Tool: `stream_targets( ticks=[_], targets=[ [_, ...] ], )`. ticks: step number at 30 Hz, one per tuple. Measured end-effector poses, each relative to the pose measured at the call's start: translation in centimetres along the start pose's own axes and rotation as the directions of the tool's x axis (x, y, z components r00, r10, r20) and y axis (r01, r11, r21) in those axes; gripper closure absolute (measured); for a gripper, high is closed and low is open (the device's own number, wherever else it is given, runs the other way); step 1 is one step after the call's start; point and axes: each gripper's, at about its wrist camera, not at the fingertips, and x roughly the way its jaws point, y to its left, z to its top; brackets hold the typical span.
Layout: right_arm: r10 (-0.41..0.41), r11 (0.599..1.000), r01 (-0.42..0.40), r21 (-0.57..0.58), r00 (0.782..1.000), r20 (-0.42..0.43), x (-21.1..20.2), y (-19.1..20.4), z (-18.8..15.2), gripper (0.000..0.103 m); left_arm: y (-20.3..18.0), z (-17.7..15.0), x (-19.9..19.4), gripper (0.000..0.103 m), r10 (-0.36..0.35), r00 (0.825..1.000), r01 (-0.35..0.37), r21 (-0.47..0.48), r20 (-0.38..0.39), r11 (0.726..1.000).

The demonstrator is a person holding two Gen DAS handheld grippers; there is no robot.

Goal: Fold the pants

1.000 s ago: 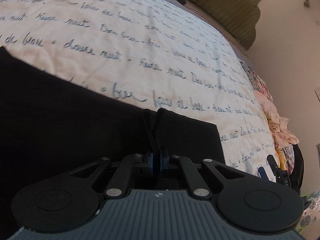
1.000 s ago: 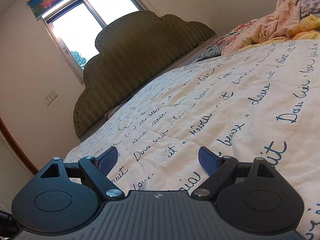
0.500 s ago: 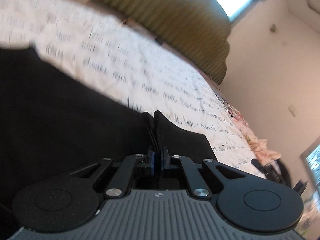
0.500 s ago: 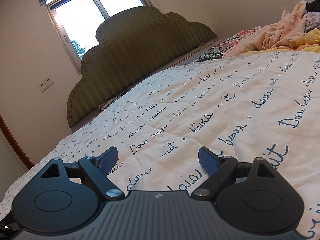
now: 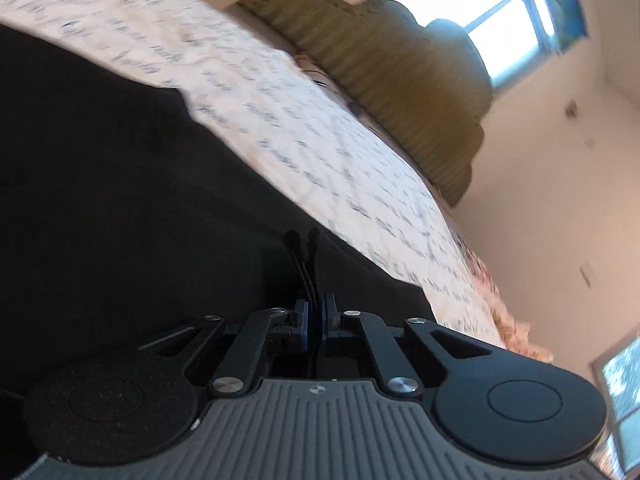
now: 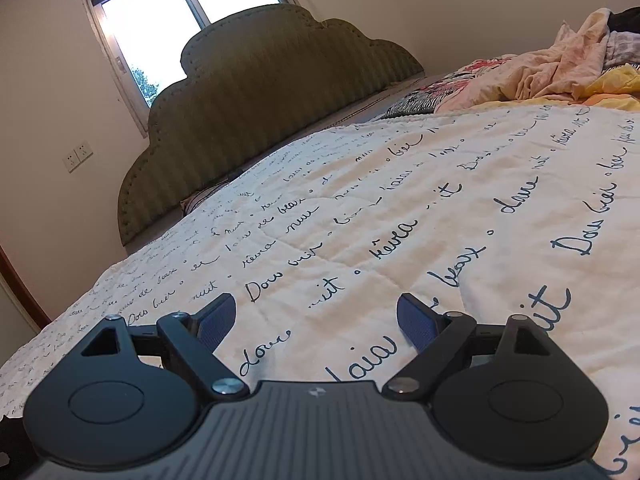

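Note:
Black pants (image 5: 120, 200) lie on the cream bedspread with blue script (image 5: 304, 148), filling the left and middle of the left wrist view. My left gripper (image 5: 314, 320) is shut on a pinched fold at the pants' edge, with the fabric standing up between the blue pads. My right gripper (image 6: 316, 320) is open and empty, low over the bare bedspread (image 6: 400, 208). The pants do not show in the right wrist view.
An olive padded headboard (image 6: 260, 92) and a window (image 6: 168, 28) stand at the head of the bed. A heap of pink and yellow clothes (image 6: 560, 68) lies at the bed's far right side. Walls surround the bed.
My left gripper has lifted and tilted with the pants' edge still held, so the headboard and window have come into view. My right gripper has tilted slightly and stays open.

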Motion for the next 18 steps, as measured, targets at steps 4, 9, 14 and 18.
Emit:
stream_targets(
  ticks=[4,9,14,18],
  targets=[
    [-0.008,1.0,0.008,-0.011,1.0,-0.007,0.2,0.2,0.1,0.015,0.5,-0.1,0.2,0.092,0.014,1.0,-0.014,-0.014,0.002,1.0],
    [-0.027,1.0,0.026,-0.012,1.0,-0.012,0.4,0.3,0.1,0.015,-0.9,-0.6,0.6,0.084,0.068,0.997,-0.07,0.069,0.031,0.995],
    [-0.06,0.998,0.059,-0.031,0.997,-0.046,0.8,0.6,0.1,0.015,-0.2,-0.4,0.3,0.084,0.031,0.999,-0.032,0.031,0.033,0.999],
    [-0.01,0.979,0.005,-0.202,1.0,-0.023,-2.5,4.8,-0.8,0.015,0.6,-0.2,-0.5,0.088,-0.016,0.998,0.017,-0.026,0.06,1.0]
  ],
)
